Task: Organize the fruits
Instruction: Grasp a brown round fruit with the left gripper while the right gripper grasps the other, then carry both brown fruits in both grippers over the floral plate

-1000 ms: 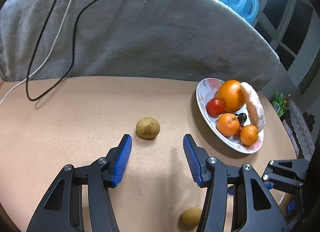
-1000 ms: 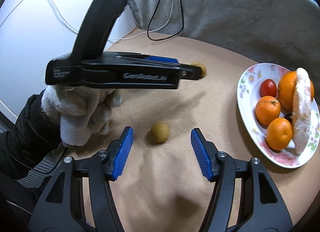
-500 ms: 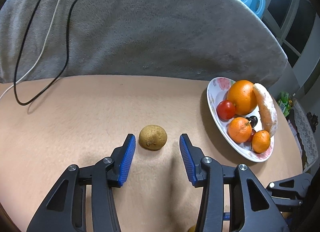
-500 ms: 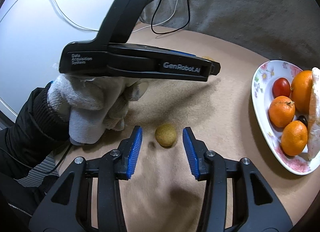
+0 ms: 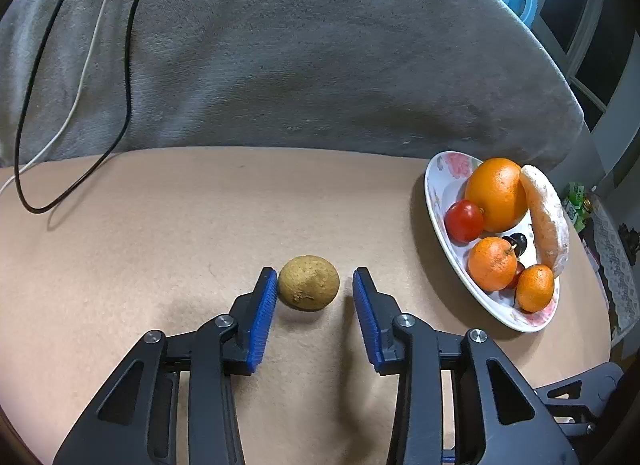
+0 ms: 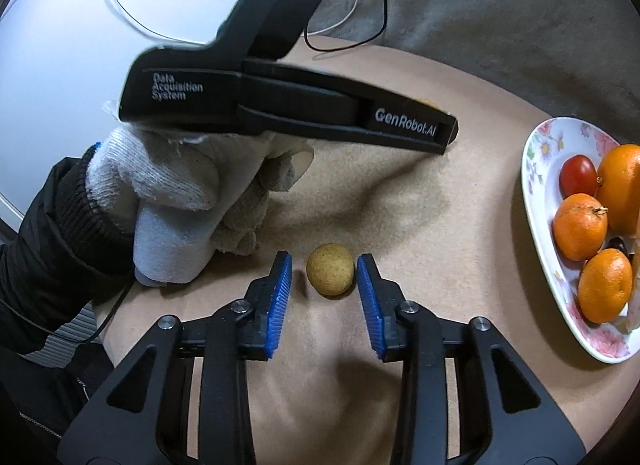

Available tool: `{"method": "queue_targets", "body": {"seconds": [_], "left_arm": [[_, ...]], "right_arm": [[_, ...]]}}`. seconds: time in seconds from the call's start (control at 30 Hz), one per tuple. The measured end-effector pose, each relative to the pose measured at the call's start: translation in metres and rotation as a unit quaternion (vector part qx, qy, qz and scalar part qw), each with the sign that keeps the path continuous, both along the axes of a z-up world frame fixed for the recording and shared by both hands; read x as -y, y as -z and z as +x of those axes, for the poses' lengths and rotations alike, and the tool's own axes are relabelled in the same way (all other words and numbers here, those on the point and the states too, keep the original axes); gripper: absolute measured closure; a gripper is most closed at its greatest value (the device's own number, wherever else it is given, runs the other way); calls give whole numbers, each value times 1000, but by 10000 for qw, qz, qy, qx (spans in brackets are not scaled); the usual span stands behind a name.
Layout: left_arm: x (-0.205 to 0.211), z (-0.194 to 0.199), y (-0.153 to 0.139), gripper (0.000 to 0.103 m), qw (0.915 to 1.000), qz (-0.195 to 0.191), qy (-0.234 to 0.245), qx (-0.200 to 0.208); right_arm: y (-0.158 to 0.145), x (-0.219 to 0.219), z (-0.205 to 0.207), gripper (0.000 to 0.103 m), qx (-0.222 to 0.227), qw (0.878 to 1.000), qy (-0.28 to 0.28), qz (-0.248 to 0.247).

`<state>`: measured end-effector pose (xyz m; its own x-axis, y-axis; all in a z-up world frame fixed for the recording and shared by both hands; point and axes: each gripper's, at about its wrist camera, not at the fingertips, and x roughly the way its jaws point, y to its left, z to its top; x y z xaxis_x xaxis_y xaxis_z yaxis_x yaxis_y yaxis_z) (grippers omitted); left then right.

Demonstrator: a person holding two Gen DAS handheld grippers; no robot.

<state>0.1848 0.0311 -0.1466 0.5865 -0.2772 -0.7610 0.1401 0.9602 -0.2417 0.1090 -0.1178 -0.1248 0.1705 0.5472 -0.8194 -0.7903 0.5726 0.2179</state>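
A brown kiwi-like fruit [image 5: 309, 283] lies on the tan table between the blue pads of my left gripper [image 5: 314, 285], which is open; the left pad is at its side, the right pad stands apart. A smaller round brown fruit [image 6: 330, 275] lies between the pads of my right gripper [image 6: 325, 271], open, right pad close to it. A floral plate [image 5: 438, 201] at the right holds an orange [image 5: 496, 193], a tomato [image 5: 463, 221], two mandarins, dark grapes and a bread-like piece. The plate [image 6: 540, 201] also shows in the right wrist view.
A grey blanket [image 5: 300, 65] rises behind the table, with a black cable [image 5: 128, 65] and a white cable over it. In the right wrist view the left gripper's body [image 6: 288, 105] and the gloved hand [image 6: 180, 205] sit close to the left.
Both grippers moved forward onto their fruits, and their jaws narrowed. Each fruit now sits between the pads instead of ahead of them.
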Motion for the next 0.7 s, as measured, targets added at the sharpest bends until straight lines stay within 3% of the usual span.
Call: {"method": "queue_targets", "body": {"seconds": [0.17,0.7], "left_arm": [[6,4,2,75,10000,71,-46,17],[15,-18,-11,75,9995,175,-104,234]], "right_arm": [[2,-3,1,76,43,10000,-3,-73],[-13,8,-3,77,155,9998,73,57]]}}
